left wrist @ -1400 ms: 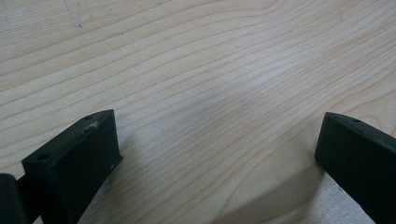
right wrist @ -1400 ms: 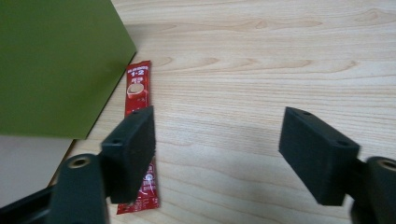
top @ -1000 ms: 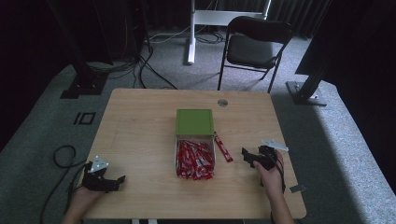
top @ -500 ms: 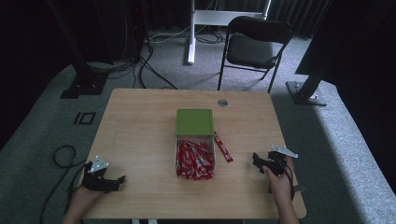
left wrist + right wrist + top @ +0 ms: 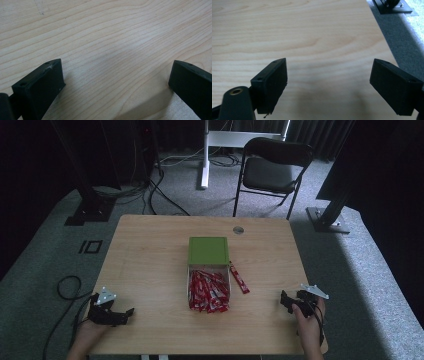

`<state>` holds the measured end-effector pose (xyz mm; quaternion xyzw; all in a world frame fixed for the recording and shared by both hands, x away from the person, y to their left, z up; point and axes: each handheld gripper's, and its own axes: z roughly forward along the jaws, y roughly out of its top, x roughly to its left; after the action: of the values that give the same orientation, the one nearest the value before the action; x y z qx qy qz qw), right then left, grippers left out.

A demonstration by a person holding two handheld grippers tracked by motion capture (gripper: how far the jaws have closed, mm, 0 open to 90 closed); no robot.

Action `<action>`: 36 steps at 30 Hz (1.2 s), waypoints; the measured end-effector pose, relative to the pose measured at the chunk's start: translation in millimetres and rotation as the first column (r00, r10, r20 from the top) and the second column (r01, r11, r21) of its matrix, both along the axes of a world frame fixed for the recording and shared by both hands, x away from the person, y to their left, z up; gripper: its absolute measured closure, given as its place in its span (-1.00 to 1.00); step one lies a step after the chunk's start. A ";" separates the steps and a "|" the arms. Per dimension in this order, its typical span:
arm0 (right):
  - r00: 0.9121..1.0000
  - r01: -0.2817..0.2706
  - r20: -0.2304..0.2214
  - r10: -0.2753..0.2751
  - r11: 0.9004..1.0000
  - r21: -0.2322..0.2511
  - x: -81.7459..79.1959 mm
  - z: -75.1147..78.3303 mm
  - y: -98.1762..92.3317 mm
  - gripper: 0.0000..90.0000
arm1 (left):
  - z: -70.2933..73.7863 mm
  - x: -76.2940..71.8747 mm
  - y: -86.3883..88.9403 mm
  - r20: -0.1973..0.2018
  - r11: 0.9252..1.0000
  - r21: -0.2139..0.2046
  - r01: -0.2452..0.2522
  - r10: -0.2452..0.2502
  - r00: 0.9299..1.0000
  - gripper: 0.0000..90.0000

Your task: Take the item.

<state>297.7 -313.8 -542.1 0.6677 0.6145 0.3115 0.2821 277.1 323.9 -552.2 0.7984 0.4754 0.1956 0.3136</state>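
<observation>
A green box [image 5: 208, 251] stands at the middle of the wooden table [image 5: 150, 260], with a heap of red sachets [image 5: 208, 291] spilling toward the near edge. One red sachet [image 5: 238, 277] lies alone just right of the heap. My left gripper [image 5: 126, 314] rests low at the near left corner, open, with bare wood between its jaws [image 5: 117, 85]. Near the front right corner, my right gripper [image 5: 284, 301] is held open over bare table [image 5: 329, 82], well clear of the sachets.
A round grommet [image 5: 238, 229] sits near the table's far edge. Beyond the table stand a black folding chair [image 5: 272, 170] and a white desk leg [image 5: 204, 152]. Cables [image 5: 65, 285] lie on the grey carpet at the left.
My right gripper has drawn back from the sachets toward the near right corner of the table. The left gripper has stayed where it was.
</observation>
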 end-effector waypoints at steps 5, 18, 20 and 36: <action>1.000 0.027 -0.013 -0.027 0.999 -0.016 -8.1 -2.7 -6.2 -0.68 | 0.0 0.0 0.0 0.000 1.000 0.000 0.000 0.000 1.000 -0.98; 0.999 0.038 -0.036 -0.039 0.999 -0.027 -21.8 -9.8 -5.3 -0.68 | 0.0 0.0 0.0 0.000 1.000 0.000 0.000 0.000 1.000 -0.98; 0.999 0.027 -0.032 -0.028 0.999 -0.022 -23.4 -10.2 -3.5 -0.68 | 0.0 0.0 0.0 0.000 1.000 0.000 0.000 0.000 1.000 -0.98; 0.998 0.014 -0.059 -0.017 0.999 -0.045 -30.2 -15.9 0.2 -0.72 | 0.0 0.0 0.0 0.000 1.000 0.000 0.000 0.000 1.000 -0.98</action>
<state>267.5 -313.6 -558.0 0.6750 0.6240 0.2757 0.2809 277.0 323.9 -552.2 0.7983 0.4754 0.1956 0.3137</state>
